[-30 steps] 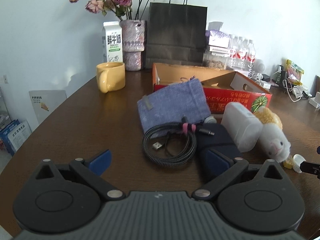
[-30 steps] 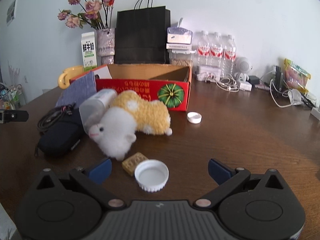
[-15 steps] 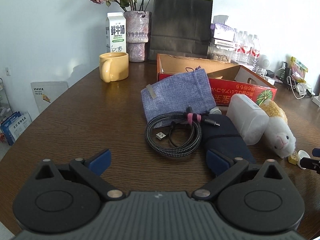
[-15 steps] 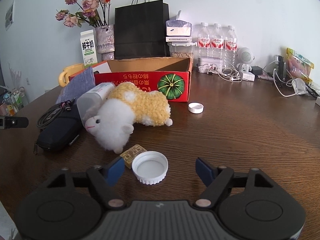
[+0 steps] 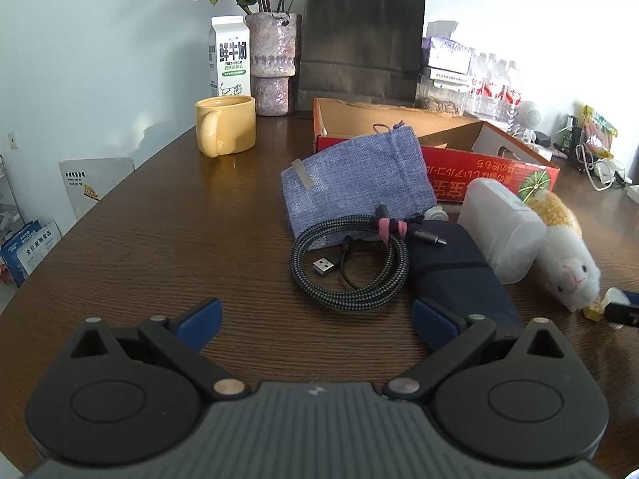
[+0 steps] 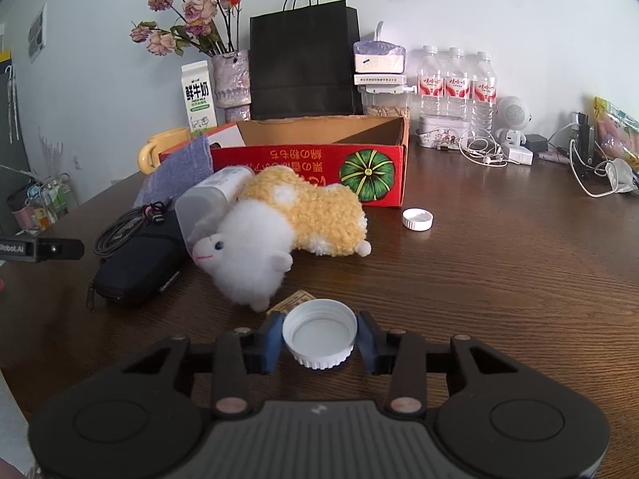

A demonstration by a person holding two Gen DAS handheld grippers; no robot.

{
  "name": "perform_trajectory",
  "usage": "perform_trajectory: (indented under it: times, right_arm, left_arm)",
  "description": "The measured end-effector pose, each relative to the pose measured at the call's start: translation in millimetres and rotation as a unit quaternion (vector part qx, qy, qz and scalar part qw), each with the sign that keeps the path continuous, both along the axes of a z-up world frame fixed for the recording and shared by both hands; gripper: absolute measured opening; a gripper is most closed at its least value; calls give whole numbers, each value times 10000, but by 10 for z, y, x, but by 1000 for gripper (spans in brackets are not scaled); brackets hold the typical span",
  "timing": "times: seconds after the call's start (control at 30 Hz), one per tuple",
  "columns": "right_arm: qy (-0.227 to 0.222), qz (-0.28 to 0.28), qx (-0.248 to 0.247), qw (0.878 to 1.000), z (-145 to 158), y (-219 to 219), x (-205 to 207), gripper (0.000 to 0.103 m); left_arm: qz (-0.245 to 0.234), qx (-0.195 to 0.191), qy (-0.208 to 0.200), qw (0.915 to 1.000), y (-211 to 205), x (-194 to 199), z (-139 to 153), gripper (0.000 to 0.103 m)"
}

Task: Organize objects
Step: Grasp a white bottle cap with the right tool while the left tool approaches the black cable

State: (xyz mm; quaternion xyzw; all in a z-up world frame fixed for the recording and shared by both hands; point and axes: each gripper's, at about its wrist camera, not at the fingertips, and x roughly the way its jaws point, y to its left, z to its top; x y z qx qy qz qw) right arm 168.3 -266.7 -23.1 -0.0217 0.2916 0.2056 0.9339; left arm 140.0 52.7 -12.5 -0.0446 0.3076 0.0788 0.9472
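Low over table, right gripper (image 6: pixel 319 339) fingers just closed on white lid (image 6: pixel 319 333).

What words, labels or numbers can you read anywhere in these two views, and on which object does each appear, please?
"鲜牛奶" and "FRESH MILK": milk carton.
"Robot.AI", its start cut off by the frame edge: left gripper's side.
Red cardboard box: printed characters upside down, not reliably readable.
Water bottle labels, booklets: too small to read.

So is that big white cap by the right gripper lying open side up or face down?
Open side up: the big white cap shows its hollow inside, ribbed rim on the table.
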Motion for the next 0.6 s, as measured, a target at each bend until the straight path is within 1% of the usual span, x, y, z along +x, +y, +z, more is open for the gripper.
perform_trajectory:
  times: [0.17, 0.37, 0.47, 0.6]
  right_arm:
    - [-132, -92, 46, 9999, 62, -26, 10, 39]
    - [-157, -158, 82, 9997, 69, -9, 77, 39]
    - [-168, -158, 103, 9997, 71, 20, 108, 39]
    - [-180, -158, 111, 9997, 81, 56, 143, 39]
  left_arm:
    - [-132, 99, 108, 9998, -8, 116, -38, 103]
    - [-348, 292, 226, 9987, -33, 289, -68, 103]
    - [-585, 375, 312, 9971, -35, 398, -84, 103]
    - [-1006, 566, 502, 9921, -32, 551, -132, 103]
